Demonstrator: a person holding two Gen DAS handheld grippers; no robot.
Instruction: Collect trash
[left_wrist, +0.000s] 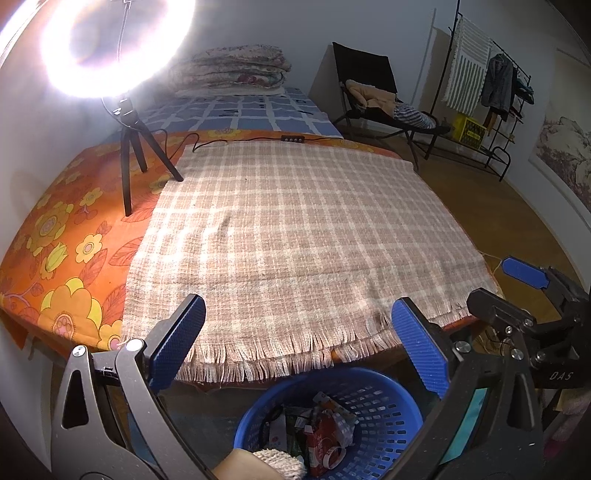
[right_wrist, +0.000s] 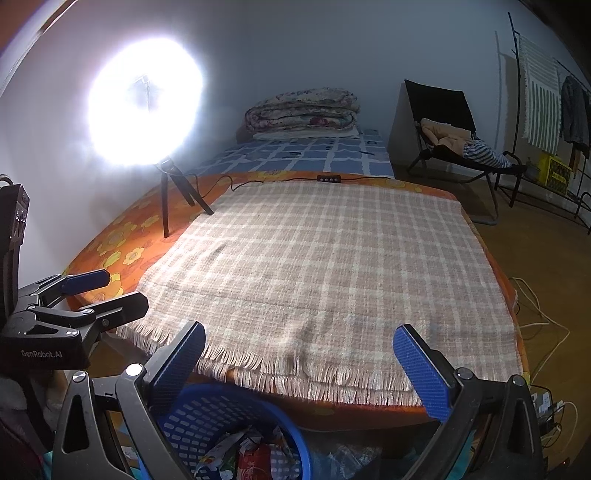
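A blue plastic basket (left_wrist: 388, 410) stands on the floor below the bed's near edge and holds several crumpled wrappers and a red carton (left_wrist: 325, 439). It also shows in the right wrist view (right_wrist: 207, 417), low and to the left. My left gripper (left_wrist: 299, 343) is open and empty above the basket, at the fringe of the checked blanket (left_wrist: 295, 236). My right gripper (right_wrist: 299, 365) is open and empty over the same blanket edge (right_wrist: 332, 266). Each gripper shows in the other's view: the right one (left_wrist: 517, 291) and the left one (right_wrist: 99, 291). No trash lies on the blanket.
A ring light on a small tripod (left_wrist: 136, 147) stands on the orange flowered sheet (left_wrist: 66, 236) at the back left, its cable (left_wrist: 236, 139) running across the bed. Folded quilts (left_wrist: 236, 70) lie at the far end. A black chair (left_wrist: 373, 92) and clothes rack (left_wrist: 491, 96) stand at the right.
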